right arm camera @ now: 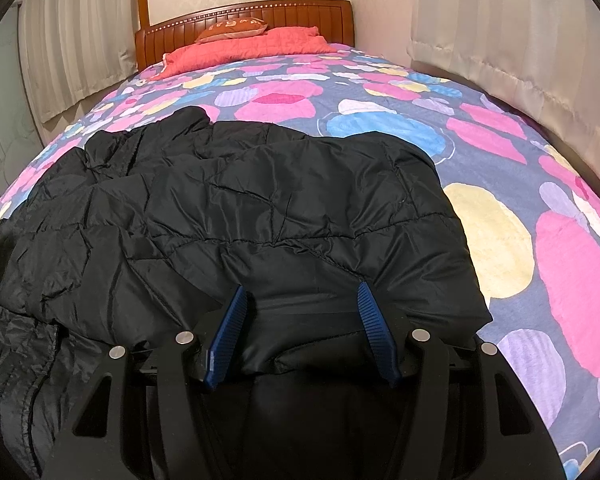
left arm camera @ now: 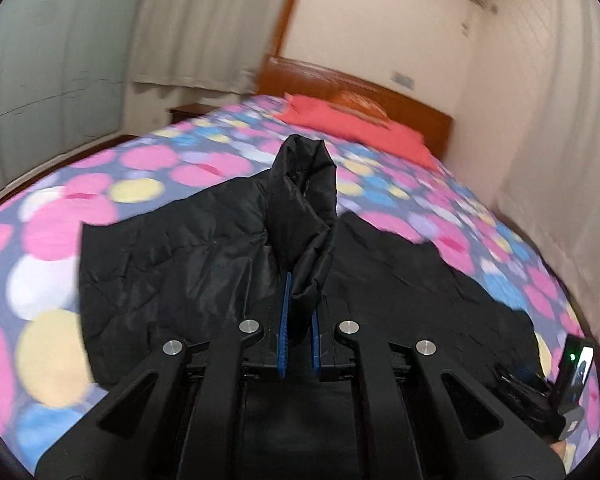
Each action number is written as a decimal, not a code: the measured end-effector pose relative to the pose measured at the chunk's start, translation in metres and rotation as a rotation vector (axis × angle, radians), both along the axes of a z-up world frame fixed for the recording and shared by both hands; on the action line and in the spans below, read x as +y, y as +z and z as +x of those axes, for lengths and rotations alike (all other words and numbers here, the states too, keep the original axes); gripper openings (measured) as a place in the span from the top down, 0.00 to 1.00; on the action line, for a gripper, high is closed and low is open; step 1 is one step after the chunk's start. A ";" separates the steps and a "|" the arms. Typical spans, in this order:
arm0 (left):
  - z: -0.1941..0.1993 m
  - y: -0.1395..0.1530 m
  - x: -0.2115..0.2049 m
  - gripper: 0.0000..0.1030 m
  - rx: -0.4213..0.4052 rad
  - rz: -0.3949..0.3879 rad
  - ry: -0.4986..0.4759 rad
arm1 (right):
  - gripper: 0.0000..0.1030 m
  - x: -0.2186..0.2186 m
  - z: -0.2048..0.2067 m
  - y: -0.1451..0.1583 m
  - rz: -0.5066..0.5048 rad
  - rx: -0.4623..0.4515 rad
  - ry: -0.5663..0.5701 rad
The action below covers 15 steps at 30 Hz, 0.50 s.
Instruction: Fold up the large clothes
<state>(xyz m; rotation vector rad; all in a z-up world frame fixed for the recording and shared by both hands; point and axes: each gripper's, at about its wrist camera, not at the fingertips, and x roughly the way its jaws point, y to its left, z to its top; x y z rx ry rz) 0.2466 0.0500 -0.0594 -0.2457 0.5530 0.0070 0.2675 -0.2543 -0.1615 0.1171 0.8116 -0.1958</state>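
Observation:
A large black quilted jacket (right arm camera: pixel 260 208) lies spread on a bed with a pink, blue and yellow spotted cover (right arm camera: pixel 500 220). In the left wrist view my left gripper (left arm camera: pixel 302 280) is shut on a bunched part of the jacket, a sleeve or edge (left arm camera: pixel 304 192), and holds it up above the rest of the jacket (left arm camera: pixel 172 264). In the right wrist view my right gripper (right arm camera: pixel 302 292) is open, its blue fingers (right arm camera: pixel 232 328) resting on the jacket's near edge with cloth between them. The other gripper (left arm camera: pixel 572 376) shows at the lower right of the left wrist view.
A wooden headboard (right arm camera: pixel 244 16) with a red pillow and red blanket (right arm camera: pixel 252 48) stands at the far end of the bed. Cream curtains (right arm camera: pixel 520 40) hang along both sides. The bed cover (left arm camera: pixel 60 240) extends left of the jacket.

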 end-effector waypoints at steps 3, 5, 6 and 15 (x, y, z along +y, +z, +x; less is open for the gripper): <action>0.013 -0.014 -0.034 0.92 0.027 0.020 -0.052 | 0.43 -0.001 0.000 0.000 0.010 -0.005 0.002; 0.020 -0.023 -0.055 0.92 0.047 0.033 -0.085 | 0.42 -0.001 0.000 0.000 0.015 -0.008 0.003; 0.023 -0.028 -0.065 0.92 0.058 0.039 -0.101 | 0.42 -0.001 0.000 0.000 0.016 -0.008 0.004; 0.034 -0.057 -0.125 0.80 0.137 0.122 -0.222 | 0.41 0.001 0.000 -0.001 0.018 -0.010 0.007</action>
